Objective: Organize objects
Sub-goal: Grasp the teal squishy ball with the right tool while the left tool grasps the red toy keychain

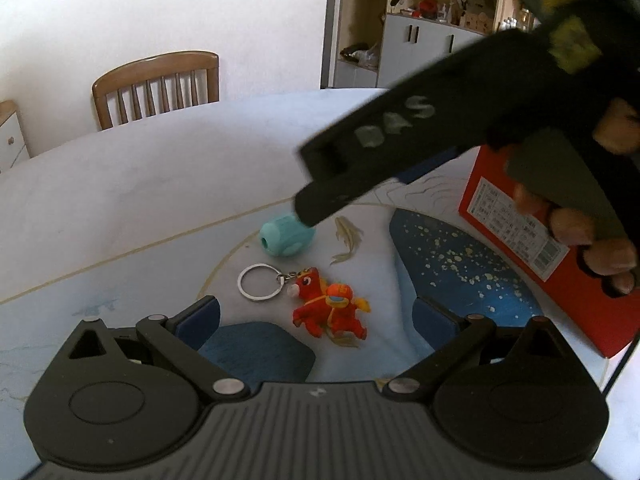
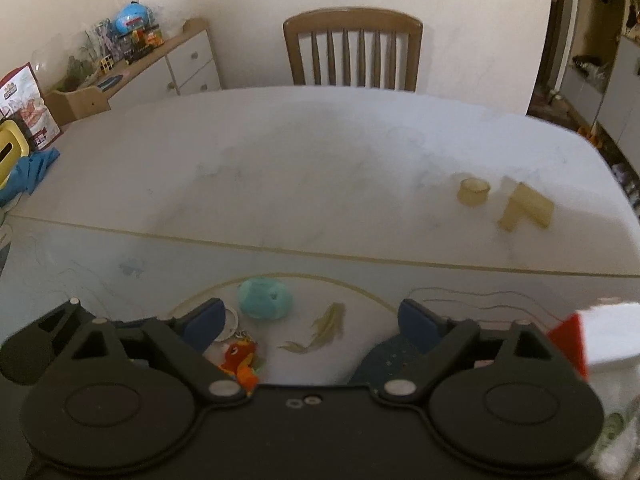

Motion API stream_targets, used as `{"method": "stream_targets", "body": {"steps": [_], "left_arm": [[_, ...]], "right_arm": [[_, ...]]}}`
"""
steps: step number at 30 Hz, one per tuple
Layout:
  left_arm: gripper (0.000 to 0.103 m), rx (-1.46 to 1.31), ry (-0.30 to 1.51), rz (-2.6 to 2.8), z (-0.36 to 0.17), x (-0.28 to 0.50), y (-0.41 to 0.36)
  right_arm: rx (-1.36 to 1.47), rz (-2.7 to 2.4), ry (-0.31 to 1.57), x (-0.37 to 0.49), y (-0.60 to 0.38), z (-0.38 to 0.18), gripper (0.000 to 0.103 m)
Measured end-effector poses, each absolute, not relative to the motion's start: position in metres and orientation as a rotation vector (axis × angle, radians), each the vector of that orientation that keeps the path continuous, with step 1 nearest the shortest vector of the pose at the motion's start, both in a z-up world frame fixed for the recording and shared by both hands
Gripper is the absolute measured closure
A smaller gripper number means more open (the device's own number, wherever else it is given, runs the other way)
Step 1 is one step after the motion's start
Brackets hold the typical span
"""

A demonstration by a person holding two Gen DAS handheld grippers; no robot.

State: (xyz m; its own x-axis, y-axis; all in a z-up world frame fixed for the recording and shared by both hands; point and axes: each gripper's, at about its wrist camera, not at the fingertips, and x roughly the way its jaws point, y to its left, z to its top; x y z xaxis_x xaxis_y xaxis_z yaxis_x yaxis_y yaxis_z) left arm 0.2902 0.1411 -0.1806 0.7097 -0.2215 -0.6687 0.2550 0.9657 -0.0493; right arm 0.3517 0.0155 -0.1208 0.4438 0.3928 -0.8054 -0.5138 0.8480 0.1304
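Both tongs stand wide with nothing between their blue pads. Right tongs (image 2: 308, 320) tip steeply down over the teal egg-shaped toy (image 2: 264, 297), which lies just ahead of the gap and a little toward its left pad; from the left wrist view one black finger tip seems to hang right at the toy's far side, though I cannot tell whether it touches. Left tongs (image 1: 316, 320) hover low over the red horse keychain (image 1: 328, 310), its metal ring (image 1: 258, 282) lying toward the teal toy. I judge each hand has picked its own item, which is why they come in side by side. Both toys sit close together on the printed mat near the table's (image 2: 320, 160) near edge. A red box (image 1: 568, 272) stands just to the right, likely where they belong. Two pale plastic pieces (image 2: 504, 200) rest well apart, toward the far right corner.
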Motion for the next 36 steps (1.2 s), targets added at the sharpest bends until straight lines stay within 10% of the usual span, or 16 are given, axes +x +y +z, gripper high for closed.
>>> {"method": "stream_targets", "body": {"steps": [19, 26, 36], "left_arm": [[0.058, 0.101, 0.723, -0.289, -0.184, 0.288, 0.130], [0.064, 0.086, 0.734, -0.292, -0.182, 0.291, 0.132], [0.065, 0.029, 0.762, -0.293, -0.177, 0.289, 0.139]], "right_arm": [[-0.162, 0.629, 1.028, 0.367, 0.049, -0.145, 0.042], [-0.149, 0.626, 1.030, 0.366, 0.050, -0.144, 0.065], [-0.119, 0.555, 1.032, 0.360, 0.033, -0.127, 0.066]]}}
